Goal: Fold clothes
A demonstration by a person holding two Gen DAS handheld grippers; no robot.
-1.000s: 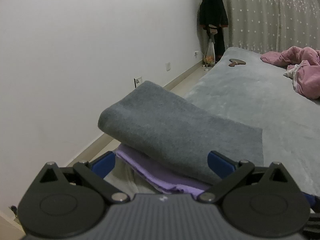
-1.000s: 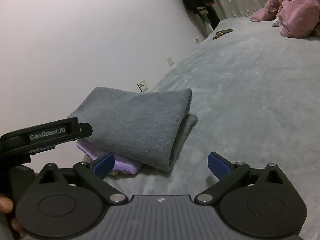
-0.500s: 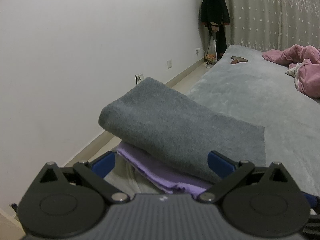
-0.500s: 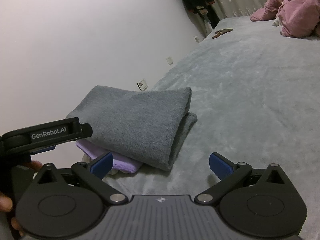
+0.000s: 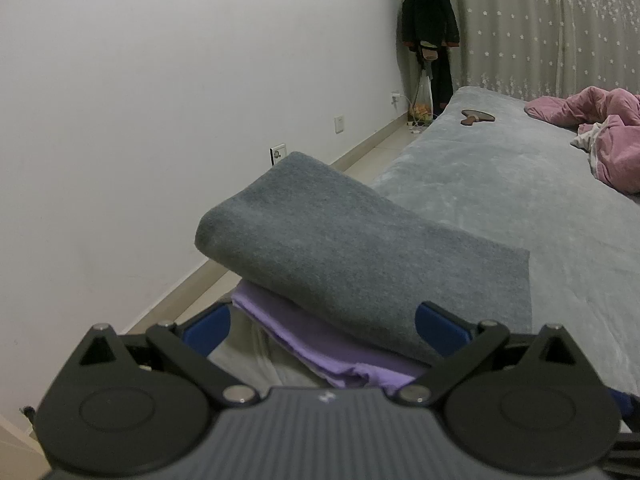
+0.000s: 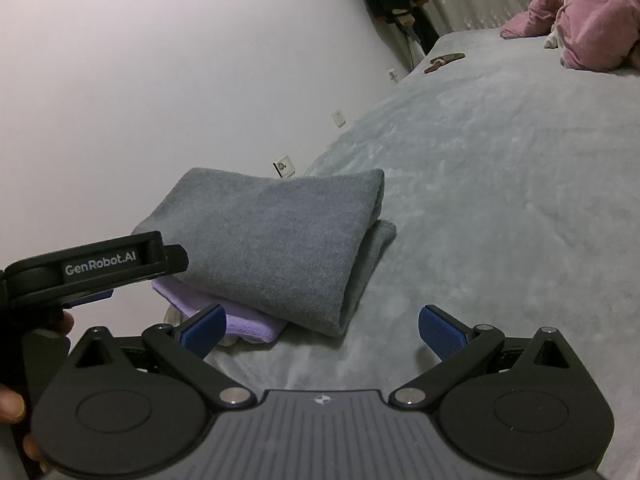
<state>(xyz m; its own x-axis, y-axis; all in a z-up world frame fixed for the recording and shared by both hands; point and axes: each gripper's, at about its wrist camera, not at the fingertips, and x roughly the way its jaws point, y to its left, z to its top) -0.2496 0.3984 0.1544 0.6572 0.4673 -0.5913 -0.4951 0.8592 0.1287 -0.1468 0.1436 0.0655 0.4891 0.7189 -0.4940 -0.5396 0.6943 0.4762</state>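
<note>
Grey folded knit garment sits stacked on folded lilac cloth. Left gripper and right gripper gape wide, empty. Advise withdrawing clear, leaving the stack undisturbed.

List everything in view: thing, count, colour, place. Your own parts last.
grey garment: 1, grey, folded, top of stack at bed's near left edge
purple garment: 1, purple, folded, under grey garment
pale garment: 1, off-white, bottom of stack, mostly hidden
pink clothes: 1 heap, pink, unfolded, far right of bed
brown object: 1, brown, far end of bed
bed: 1, grey cover
dark coat: 1, black, hanging in far corner
sockets: several, white, low on wall
curtain: 1, grey, starred, far wall
left gripper: open, blue pads, at stack
right gripper: open, blue pads, before stack
hand: 1, holding left gripper
</note>
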